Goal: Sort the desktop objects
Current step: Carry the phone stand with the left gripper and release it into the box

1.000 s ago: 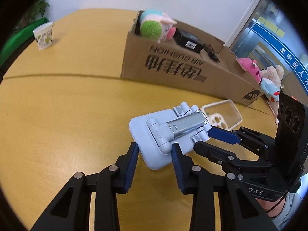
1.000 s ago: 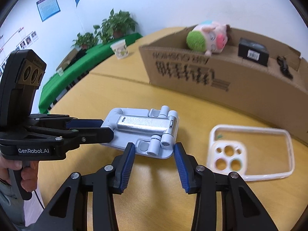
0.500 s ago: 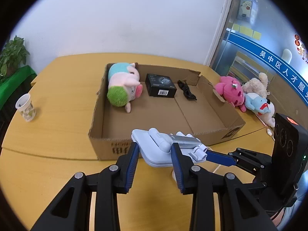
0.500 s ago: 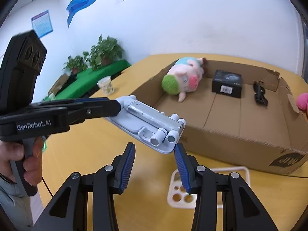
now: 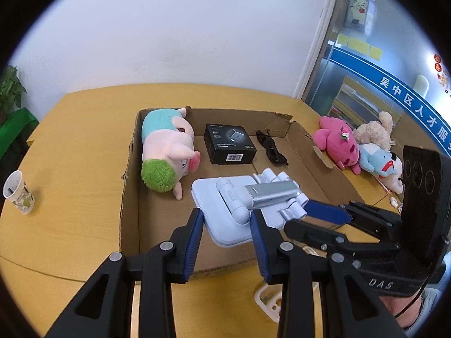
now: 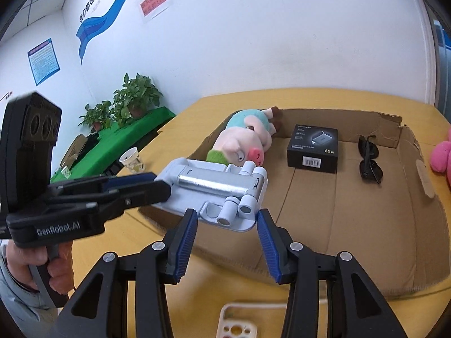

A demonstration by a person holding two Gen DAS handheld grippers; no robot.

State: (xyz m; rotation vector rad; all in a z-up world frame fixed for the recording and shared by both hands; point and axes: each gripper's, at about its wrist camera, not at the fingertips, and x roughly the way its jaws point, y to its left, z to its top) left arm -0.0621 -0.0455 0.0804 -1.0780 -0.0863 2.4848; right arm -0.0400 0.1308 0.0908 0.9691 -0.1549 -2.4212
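A pale blue folded phone stand (image 5: 239,205) with a silver arm hangs in the air over the front part of the shallow cardboard box (image 5: 129,197). My left gripper (image 5: 227,226) is shut on its near end. My right gripper (image 6: 227,224) is shut on its other end, seen in the right wrist view (image 6: 214,188). The stand lies roughly flat between both grippers. In the box are a pink pig plush (image 5: 166,155), a black carton (image 5: 229,146) and dark sunglasses (image 5: 270,149).
A white phone case (image 6: 239,324) lies on the yellow table in front of the box. A paper cup (image 5: 18,197) stands at the left. Several plush toys (image 5: 338,140) lie right of the box. Potted plants (image 6: 135,98) stand beyond the table.
Both grippers have lifted the phone stand off the table and carried it up and forward, from in front of the box to above its open floor.
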